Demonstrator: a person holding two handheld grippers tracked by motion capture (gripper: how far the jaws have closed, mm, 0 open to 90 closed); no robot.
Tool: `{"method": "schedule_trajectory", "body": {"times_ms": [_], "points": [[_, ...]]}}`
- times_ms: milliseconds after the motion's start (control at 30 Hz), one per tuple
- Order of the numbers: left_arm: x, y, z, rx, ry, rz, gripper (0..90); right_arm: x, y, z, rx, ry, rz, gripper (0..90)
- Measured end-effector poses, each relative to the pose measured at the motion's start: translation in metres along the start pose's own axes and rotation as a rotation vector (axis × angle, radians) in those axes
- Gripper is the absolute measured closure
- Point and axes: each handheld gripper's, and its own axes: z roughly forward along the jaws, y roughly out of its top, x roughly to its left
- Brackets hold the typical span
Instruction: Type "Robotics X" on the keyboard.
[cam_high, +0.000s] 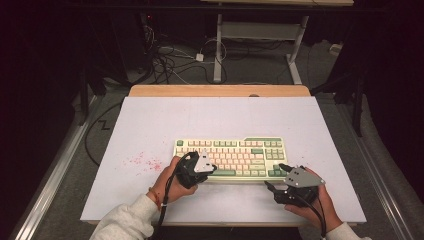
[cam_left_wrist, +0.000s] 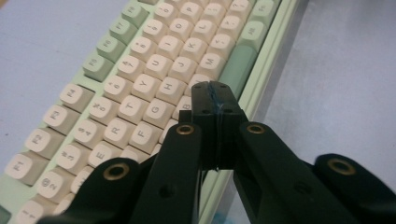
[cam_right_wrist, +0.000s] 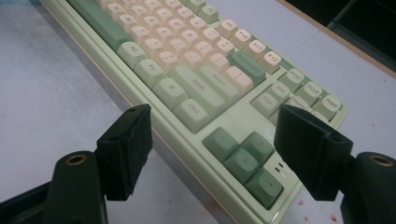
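Nearest the person, the right hand-held gripper (cam_high: 278, 182) hovers with jaws spread wide and empty at the near right corner of the pale green and cream plastic keyboard (cam_high: 231, 156). The left hand-held gripper (cam_high: 206, 169), jaws closed together on nothing, sits over the keyboard's lower letter keys. The keyboard lies mid-bench on the white bench (cam_high: 150, 130).

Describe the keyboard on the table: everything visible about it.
The keyboard is a compact plastic board with a pale green case, cream letter keys and darker green modifier, space and arrow keys. It lies flat on the white table, near the front edge, long side across. The shut left claw hovers by its bottom rows near the space bar; contact cannot be told. The open right claw straddles the arrow-key corner without touching.
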Motion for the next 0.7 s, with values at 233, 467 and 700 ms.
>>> {"method": "schedule_trajectory", "body": {"times_ms": [233, 467, 700], "points": [[0.0009, -0.0021, 0.0037, 0.018, 0.001, 0.001, 87.0, -0.0002, -0.0003, 0.0003, 0.002, 0.000, -0.001, 28.4], [0.0042, -0.0054, 0.0063, 0.035, 0.003, -0.004, 86.7, 0.0001, -0.0002, 0.0004, 0.003, 0.001, 0.000, 28.5], [0.0043, -0.0048, 0.0057, 0.037, 0.002, 0.001, 86.7, 0.0004, -0.0004, 0.0008, 0.006, 0.003, -0.001, 28.5]]}}
